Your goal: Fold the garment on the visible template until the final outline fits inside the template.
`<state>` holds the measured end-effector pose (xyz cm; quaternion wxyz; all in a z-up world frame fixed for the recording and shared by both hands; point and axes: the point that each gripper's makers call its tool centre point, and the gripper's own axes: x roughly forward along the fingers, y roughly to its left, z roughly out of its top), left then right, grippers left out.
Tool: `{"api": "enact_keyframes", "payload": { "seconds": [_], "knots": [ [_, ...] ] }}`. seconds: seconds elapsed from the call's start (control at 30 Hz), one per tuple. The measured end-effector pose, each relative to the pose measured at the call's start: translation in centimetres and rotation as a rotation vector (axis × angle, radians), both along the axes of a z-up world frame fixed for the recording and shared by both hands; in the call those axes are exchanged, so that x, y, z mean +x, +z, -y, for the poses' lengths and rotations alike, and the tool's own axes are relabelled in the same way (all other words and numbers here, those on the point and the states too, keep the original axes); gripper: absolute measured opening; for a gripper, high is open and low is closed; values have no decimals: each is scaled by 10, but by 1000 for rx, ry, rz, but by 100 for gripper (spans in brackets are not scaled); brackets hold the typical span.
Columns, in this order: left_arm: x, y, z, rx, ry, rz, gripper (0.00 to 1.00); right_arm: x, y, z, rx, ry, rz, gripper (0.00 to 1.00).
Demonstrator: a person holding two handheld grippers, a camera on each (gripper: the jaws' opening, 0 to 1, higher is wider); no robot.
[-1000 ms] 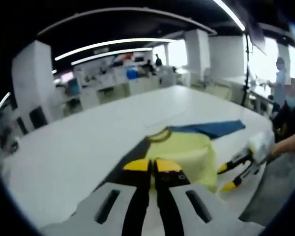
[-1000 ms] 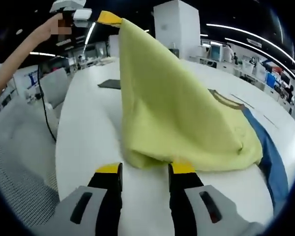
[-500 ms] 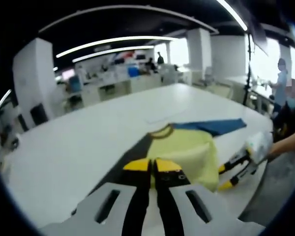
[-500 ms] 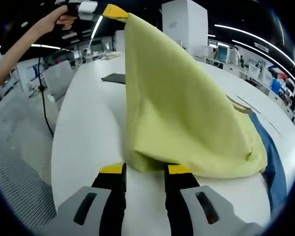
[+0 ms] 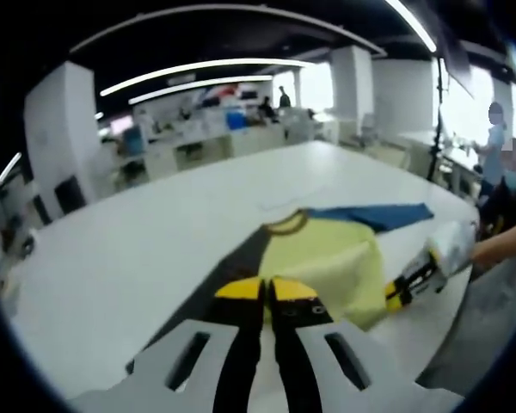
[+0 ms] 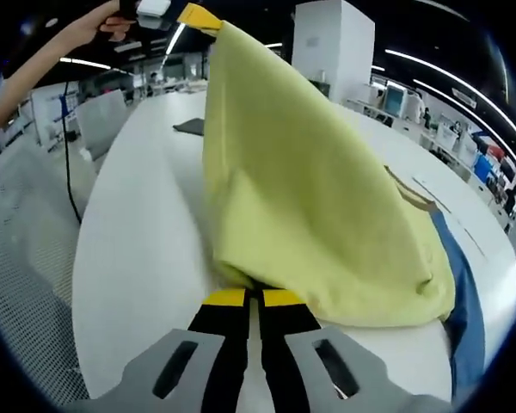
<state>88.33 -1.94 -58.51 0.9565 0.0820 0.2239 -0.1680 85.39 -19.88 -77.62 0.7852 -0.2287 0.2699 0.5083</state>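
A yellow garment (image 5: 327, 258) with a blue sleeve (image 5: 374, 215) lies on the white table (image 5: 112, 267). A dark strip (image 5: 232, 268) runs along its left side. My left gripper (image 5: 267, 289) is shut on a corner of the garment. In the right gripper view that left gripper (image 6: 198, 15) holds the corner high, so the yellow garment (image 6: 301, 189) hangs like a tent, with the blue sleeve (image 6: 466, 310) flat behind it. My right gripper (image 6: 254, 298) is shut on the garment's lower edge near the table. In the left gripper view the right gripper (image 5: 402, 292) sits at the garment's right corner.
A dark flat patch (image 6: 189, 126) lies farther along the table (image 6: 129, 258). Thin lines (image 6: 439, 188) mark the tabletop past the collar. Grey mesh floor (image 6: 26, 215) and a chair (image 6: 103, 120) lie beyond the table's edge. A person (image 5: 497, 129) and a stand (image 5: 433, 112) are at the right.
My right gripper moved forward to the garment's lower edge and its jaws closed on it. My left gripper stays shut, holding the corner up.
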Motion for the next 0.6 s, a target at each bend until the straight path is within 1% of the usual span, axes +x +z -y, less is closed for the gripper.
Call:
{"api": "enact_keyframes", "payload": {
  "seconds": [0.07,0.17,0.23,0.4,0.47,0.57,0.6],
  "knots": [
    [-1,0,-3,-1,6,-1,0,0,0,6,-51,27,31,4],
    [0,0,-5,-3,11,1,0,-1,5,11,-60,33,33,3],
    [-1,0,-5,-4,12,1,0,-1,13,19,-62,26,39,3],
    [-3,-1,-4,-10,14,0,0,4,37,41,-47,-19,61,3],
    [-5,0,0,-8,6,0,0,6,49,50,-41,-40,72,3],
    [-8,2,6,-2,-10,3,0,12,71,63,-29,-74,108,3],
    [-9,2,8,1,-14,5,0,13,75,67,-30,-80,113,3]
  ]
}}
